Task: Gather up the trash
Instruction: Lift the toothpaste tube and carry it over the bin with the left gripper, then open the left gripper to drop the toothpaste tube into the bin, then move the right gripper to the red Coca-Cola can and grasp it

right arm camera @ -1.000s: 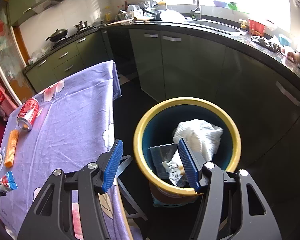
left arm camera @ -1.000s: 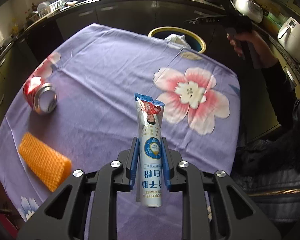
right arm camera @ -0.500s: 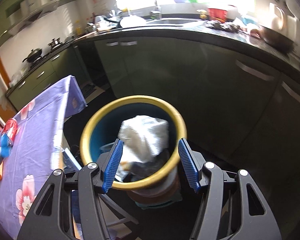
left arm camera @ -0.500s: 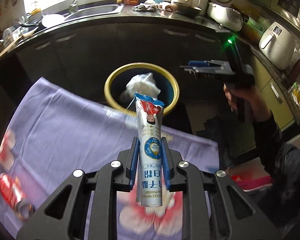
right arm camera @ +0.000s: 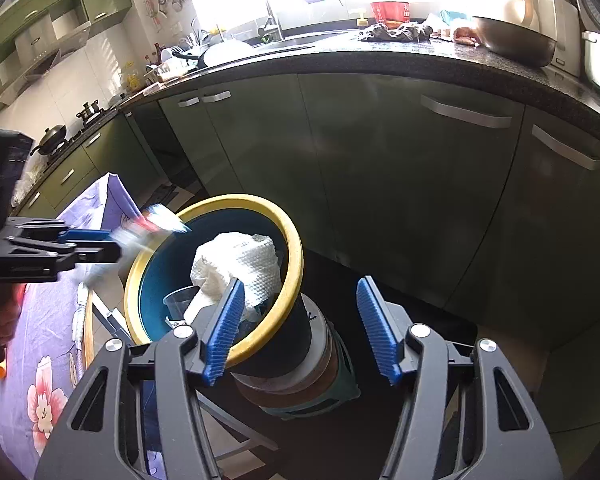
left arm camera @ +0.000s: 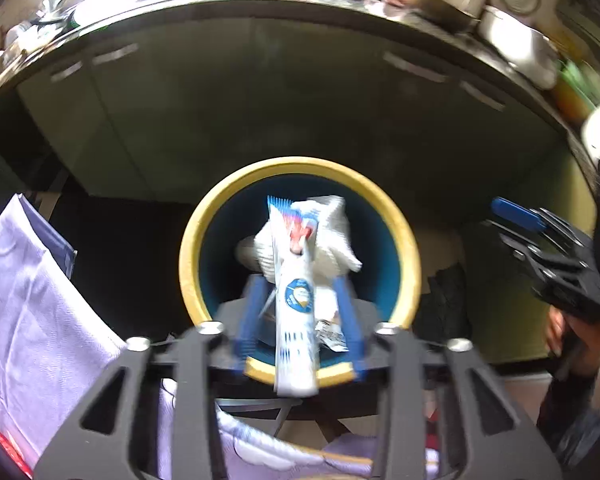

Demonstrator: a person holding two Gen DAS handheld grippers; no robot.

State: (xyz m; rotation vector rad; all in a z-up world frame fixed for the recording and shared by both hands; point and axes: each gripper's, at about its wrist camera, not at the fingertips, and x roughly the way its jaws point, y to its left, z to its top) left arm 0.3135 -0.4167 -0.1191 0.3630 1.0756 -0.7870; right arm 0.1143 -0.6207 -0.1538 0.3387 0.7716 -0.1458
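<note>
left tool point(left arm camera: 298, 320) now over bin point(left arm camera: 408, 256), fingers spread, sachet point(left arm camera: 296, 312) loose; right tool point(right arm camera: 302, 330) wide, empty.

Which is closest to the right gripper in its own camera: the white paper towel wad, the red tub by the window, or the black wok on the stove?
1. White paper towel wad, in the yellow-rimmed bin, just ahead of the right gripper.
2. Black wok, far left.
3. Red tub, far counter; these last two are close.

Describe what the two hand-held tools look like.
Both match: the left tool and right tool have black plastic frames with triangular cutouts, silver screws and blue ribbed pads. No cables show. The hand gripping the right one wears a dark sleeve.
</note>
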